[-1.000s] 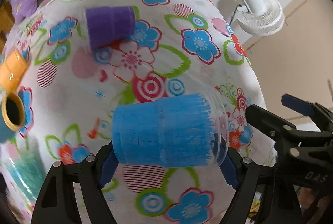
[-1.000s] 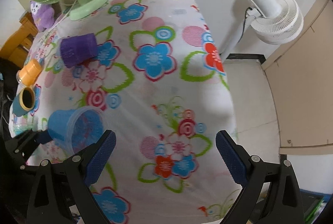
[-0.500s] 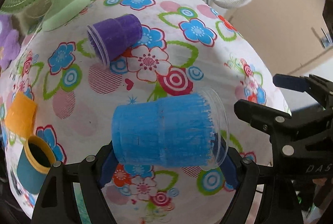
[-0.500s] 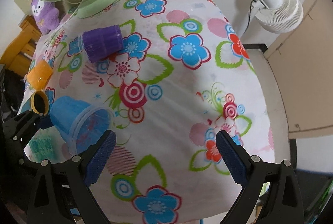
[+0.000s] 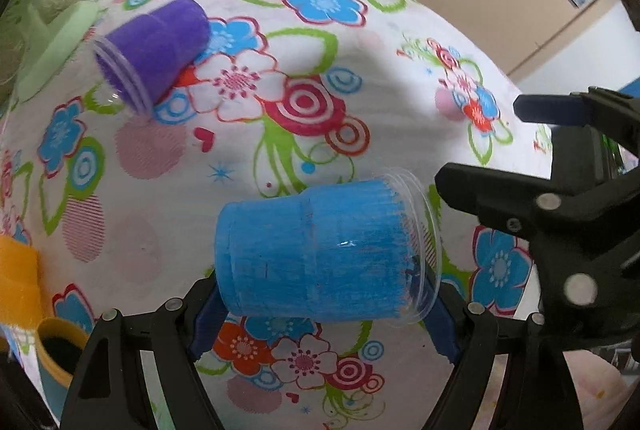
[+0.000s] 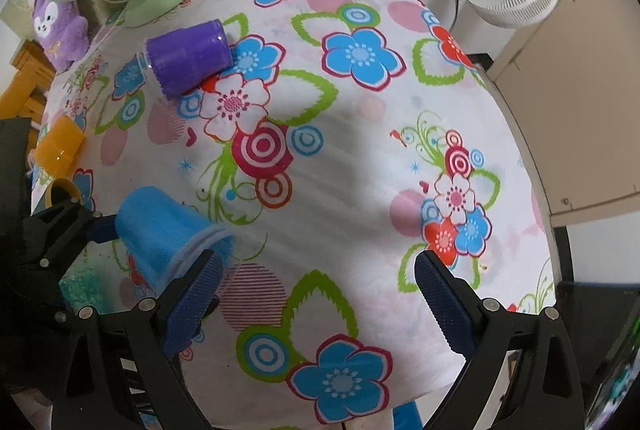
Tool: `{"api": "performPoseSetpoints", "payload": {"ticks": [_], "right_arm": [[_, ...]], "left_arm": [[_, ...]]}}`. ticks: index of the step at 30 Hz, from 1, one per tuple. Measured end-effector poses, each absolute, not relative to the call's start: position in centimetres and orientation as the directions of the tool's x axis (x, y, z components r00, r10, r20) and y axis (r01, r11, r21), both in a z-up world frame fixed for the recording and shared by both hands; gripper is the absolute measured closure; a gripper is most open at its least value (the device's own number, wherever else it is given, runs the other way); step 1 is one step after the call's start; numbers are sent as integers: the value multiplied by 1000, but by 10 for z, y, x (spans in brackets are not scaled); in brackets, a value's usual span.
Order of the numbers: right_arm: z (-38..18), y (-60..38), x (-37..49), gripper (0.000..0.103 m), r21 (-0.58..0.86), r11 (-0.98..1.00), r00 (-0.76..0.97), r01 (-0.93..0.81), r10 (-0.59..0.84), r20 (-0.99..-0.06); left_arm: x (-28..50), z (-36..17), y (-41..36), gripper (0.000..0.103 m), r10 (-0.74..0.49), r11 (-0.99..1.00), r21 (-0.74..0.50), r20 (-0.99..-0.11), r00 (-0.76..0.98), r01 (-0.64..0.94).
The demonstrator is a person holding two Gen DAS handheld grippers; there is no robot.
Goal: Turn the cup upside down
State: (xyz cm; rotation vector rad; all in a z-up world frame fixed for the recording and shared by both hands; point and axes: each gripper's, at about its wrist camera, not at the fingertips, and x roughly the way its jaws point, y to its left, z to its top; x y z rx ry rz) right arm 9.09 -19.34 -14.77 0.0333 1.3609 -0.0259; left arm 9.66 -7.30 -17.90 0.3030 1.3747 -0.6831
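- Above the floral tablecloth, the left gripper clamped the blue cup on its side.
- Beside that cup, the right gripper gaped wide, holding nothing.

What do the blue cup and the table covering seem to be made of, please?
The blue cup, held in the left tool, looks like thin clear plastic: its rim is see-through and glossy, and the blue seems a streaky lining or coating. The floral tablecloth looks like smooth printed vinyl or plastic-coated cloth with a faint sheen; which one is uncertain.
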Motion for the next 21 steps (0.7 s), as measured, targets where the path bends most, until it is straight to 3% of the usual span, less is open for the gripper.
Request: {"api": "performPoseSetpoints", "payload": {"ticks": [10,21], "right_arm": [[-150,-191,87,5,7,1000,194,29,1,-981],[-114,-164,96,5,36,974,223,-224,87,-971]], "left_arm": [[89,-185,-67,3,-254,802,-205,-967,10,561],[48,-153,-27,1,-241,941,-217,-969,63,258]]}}
